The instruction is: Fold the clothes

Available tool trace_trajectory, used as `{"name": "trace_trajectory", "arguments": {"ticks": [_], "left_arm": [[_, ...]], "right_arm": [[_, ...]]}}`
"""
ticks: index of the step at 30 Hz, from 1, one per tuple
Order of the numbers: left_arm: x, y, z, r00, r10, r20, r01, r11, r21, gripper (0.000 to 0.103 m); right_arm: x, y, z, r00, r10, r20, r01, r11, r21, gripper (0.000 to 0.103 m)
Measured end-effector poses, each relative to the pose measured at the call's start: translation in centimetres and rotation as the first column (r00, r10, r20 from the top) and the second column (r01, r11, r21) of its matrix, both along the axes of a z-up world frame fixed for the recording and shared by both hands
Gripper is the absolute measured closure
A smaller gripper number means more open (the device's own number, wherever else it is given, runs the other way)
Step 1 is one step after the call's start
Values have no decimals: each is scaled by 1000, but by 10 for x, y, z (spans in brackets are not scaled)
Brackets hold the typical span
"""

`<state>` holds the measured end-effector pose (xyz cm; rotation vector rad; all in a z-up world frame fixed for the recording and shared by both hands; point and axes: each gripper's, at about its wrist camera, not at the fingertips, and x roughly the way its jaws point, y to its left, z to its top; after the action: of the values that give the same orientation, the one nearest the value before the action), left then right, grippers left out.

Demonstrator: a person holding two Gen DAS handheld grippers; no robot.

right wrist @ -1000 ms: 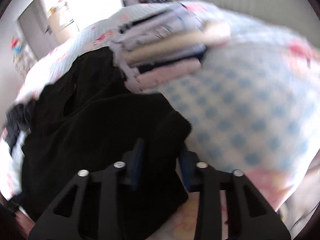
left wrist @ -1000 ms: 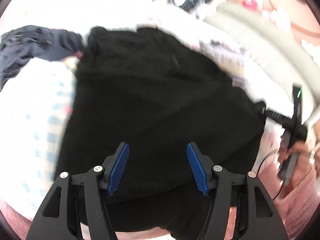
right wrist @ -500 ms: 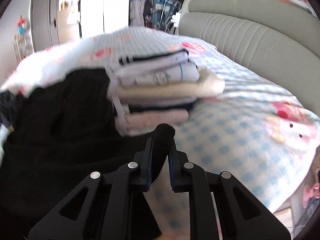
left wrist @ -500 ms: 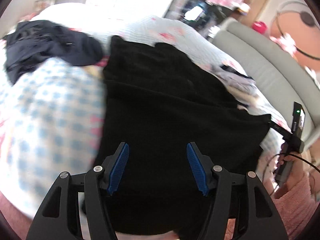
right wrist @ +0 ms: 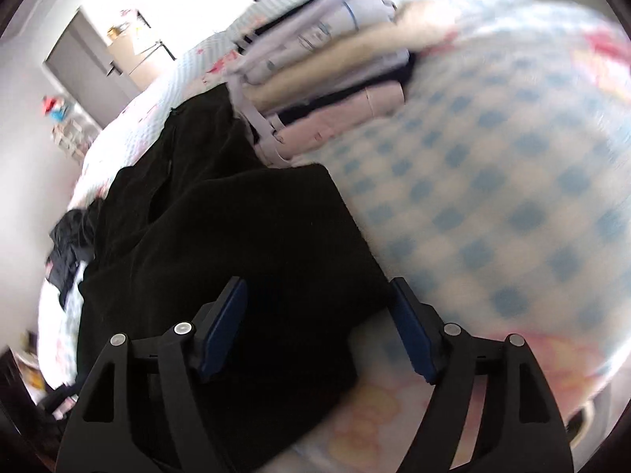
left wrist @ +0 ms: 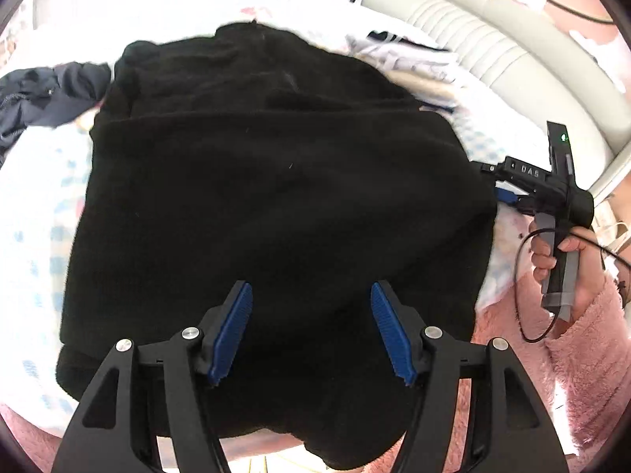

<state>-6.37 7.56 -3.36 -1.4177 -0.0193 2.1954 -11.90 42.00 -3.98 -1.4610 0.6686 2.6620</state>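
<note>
Our left tongs point(left wrist: 309, 329) are wide apart with nothing between the blue pads point(left wrist: 232, 327). They hang over the near part of the black top point(left wrist: 276, 197), pointing steeply down at it. We think they wait there so they can pinch the near edge for the next fold

Our right tongs point(right wrist: 319, 329) are opening right now. The right edge of the black top lies under them, and the pads do not press on it, so the cloth is let go. We think it was put down here so the side lies flat and straight on the bed point(right wrist: 493, 197). These tongs point steeply down too. In the left view we see the hand point(left wrist: 560, 252) in a pink sleeve point(left wrist: 583, 354) holding the right tool by its grip, just beside the right edge of the top

The black top lies spread on the checked bed, with one part folded over the rest. A pile of folded clothes point(right wrist: 327, 59) sits just past it, touching its far corner. A dark blue bundle point(left wrist: 47, 94) lies at its far left, not folded yet
</note>
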Motion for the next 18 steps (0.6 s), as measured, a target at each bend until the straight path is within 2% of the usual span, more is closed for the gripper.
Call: {"name": "trace_trajectory", "arguments": {"ticks": [2,3,6,8,10,12,15,18], "left_arm": [[-3,1,-2,1000,-3,12,3,1000,0,38],[-5,2,-3,1000,-6,15,6,1000,4,38],[-15,3,-5,999,7,39,-8,999,31,38],[-25,6,-7,998,28,52,-30,999,33,38],[-25,18,-2,999,30,13,-30,999,-45,38],[-23,30,3,1000,4,-5,-4,998,-58,38],[-22,43,9,999,-39,14,39,999,1,38],[-18,56,14,996,-83,-31,83,996,18,38]], "right_arm": [[-3,-2,2,1000,-13,-25,14,1000,25,48],[-2,-4,8,998,-18,-54,20,999,43,66],[5,-12,34,988,-9,-157,22,996,82,85],[10,-25,52,974,30,-223,-13,997,81,86],[17,-45,67,958,90,-273,-64,993,104,86],[22,-66,78,939,158,-306,-123,984,130,86],[24,-97,68,925,252,-284,-235,967,95,86],[31,-113,50,938,260,-229,-240,964,114,86]]}}
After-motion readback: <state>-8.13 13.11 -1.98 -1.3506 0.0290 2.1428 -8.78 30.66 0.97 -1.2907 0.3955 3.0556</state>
